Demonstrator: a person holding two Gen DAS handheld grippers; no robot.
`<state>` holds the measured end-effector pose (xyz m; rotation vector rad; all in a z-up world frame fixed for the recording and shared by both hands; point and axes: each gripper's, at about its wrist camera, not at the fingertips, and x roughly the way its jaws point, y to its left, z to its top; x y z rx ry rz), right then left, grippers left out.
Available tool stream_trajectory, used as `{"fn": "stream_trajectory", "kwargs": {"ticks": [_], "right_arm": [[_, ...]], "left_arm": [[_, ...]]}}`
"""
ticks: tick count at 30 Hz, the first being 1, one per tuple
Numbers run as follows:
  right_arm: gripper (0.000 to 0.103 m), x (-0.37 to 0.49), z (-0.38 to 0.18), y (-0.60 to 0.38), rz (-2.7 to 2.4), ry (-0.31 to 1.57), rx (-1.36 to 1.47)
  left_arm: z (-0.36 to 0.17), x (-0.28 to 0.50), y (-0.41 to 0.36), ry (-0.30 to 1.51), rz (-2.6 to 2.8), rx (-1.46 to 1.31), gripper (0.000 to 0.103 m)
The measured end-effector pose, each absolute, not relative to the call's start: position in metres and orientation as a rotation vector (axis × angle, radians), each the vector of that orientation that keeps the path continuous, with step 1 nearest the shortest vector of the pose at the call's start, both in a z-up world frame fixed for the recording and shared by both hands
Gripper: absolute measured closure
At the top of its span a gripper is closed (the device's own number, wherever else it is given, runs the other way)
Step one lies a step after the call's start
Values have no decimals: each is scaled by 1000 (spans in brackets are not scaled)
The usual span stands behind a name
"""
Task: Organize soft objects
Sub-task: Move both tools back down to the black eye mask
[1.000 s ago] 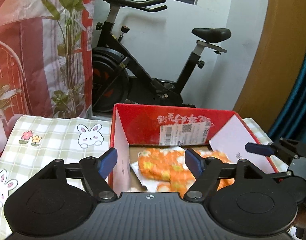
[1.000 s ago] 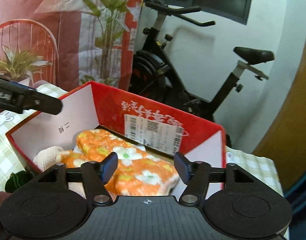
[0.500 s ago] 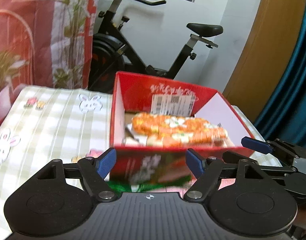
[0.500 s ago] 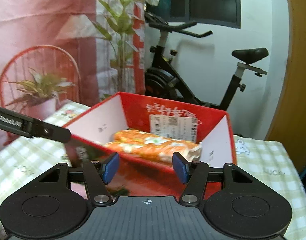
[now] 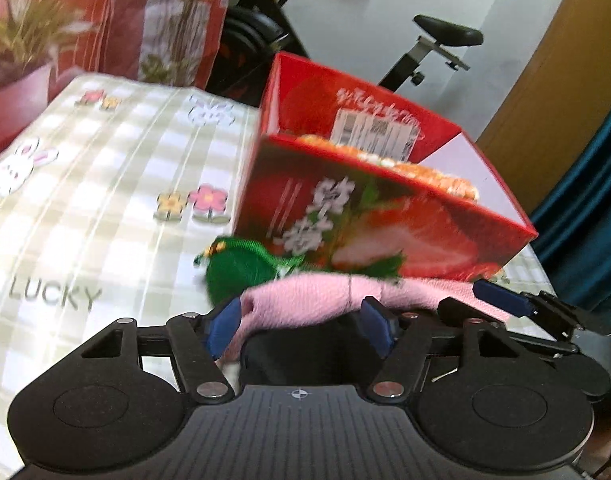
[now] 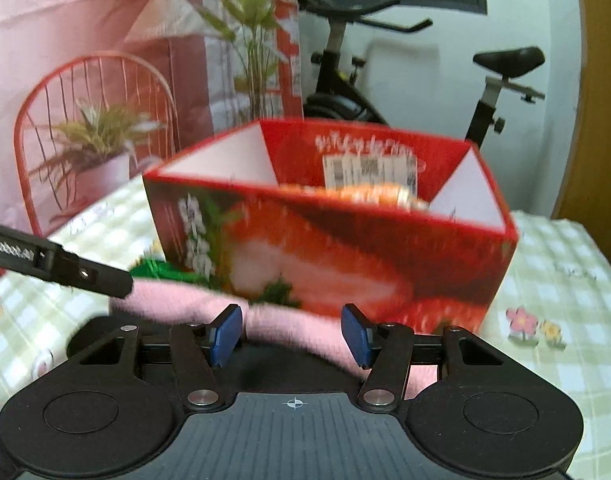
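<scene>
Two claws point down at a pink soft cloth lying on the tabletop, which wears a green-and-white checked cover printed with rabbits, flowers and the word LUCKY. Just behind the cloth stands a red open-topped box with a strawberry picture on its near wall; its base touches or nearly touches the cloth's far edge, so it blocks the way beyond. Inside the box lies an orange flowered soft item, only its top showing over the near wall. A green mesh item sits at the box's near left corner, touching the cloth's left end. Behind the tabletop are an exercise bike, a red-and-white curtain with a plant print and, in the right wrist view, a red wire chair with a potted plant.

The left claw has its blue pads either side of the cloth's left part, and the jaws are closing; whether the pads press it yet cannot be told. The right claw straddles the cloth's middle-right part, jaws also closing, with pink cloth between the pads.
</scene>
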<state>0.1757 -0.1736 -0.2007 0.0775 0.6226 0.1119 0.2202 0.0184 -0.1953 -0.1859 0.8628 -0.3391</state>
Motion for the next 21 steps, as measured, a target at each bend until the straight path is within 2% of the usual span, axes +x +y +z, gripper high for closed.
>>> {"fn": "stream_trajectory", "kwargs": {"ticks": [9,21], "right_arm": [[52,172,-238,-173,117,708,113],[51,164,-250,-182,126,722,183]], "left_arm": [[-215,210,26,918,-307,-229,38],[-234,206,21,988,-308,-274,38]]}}
